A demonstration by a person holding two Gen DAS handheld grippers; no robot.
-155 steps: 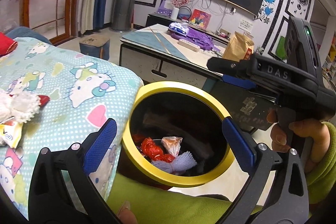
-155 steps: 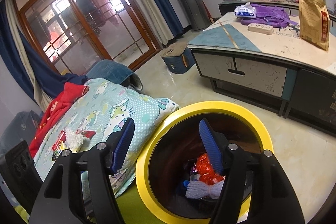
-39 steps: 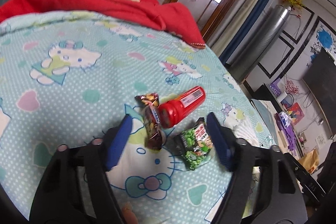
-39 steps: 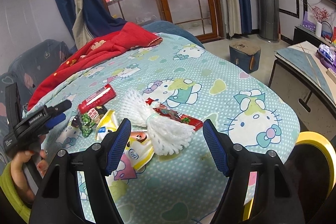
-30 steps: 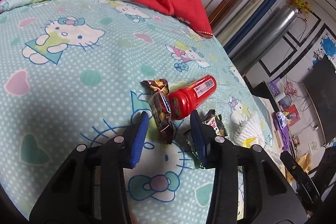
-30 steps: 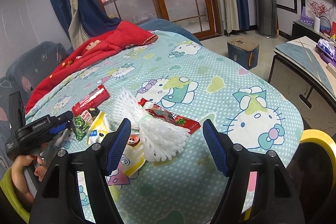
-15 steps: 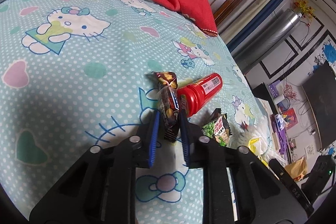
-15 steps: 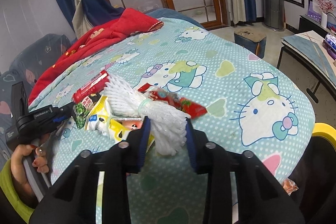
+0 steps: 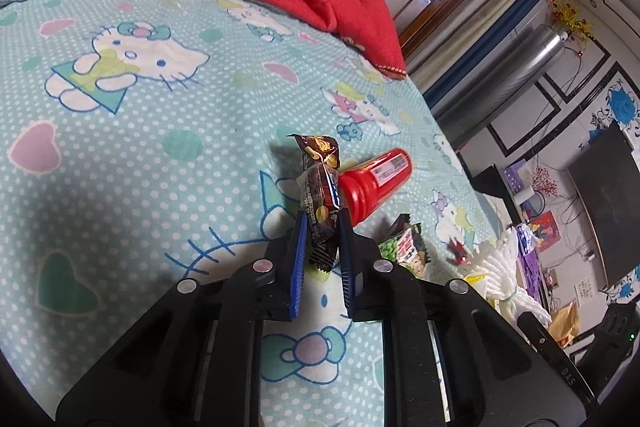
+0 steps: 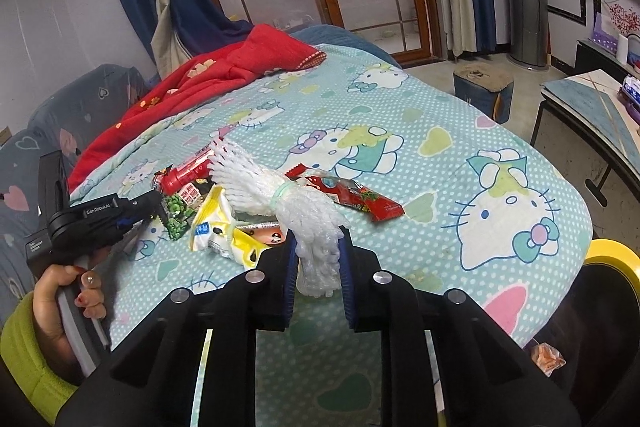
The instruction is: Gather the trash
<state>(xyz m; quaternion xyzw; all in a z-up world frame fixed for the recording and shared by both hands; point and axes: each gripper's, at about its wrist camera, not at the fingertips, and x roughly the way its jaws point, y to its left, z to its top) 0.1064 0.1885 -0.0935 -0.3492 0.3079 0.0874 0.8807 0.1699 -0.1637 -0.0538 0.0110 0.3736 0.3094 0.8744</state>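
In the left wrist view, the dark brown crinkled snack wrapper (image 9: 320,203) could be pulled loose on lifting, since only its lower end is pinched; the left gripper (image 9: 322,259), whose jaws have just been closing, is narrowed on it, with the red plastic bottle (image 9: 372,183) touching at two o'clock. In the right wrist view, the white foam mesh fruit sleeve (image 10: 296,211) might be squeezed out or drag the red foil wrapper (image 10: 352,199) lying at one o'clock; the right gripper (image 10: 318,267), also just closing, is clamped on its near end upon the mint Hello Kitty bedsheet (image 10: 460,163), the yellow-rimmed black bin (image 10: 612,259) being at three o'clock
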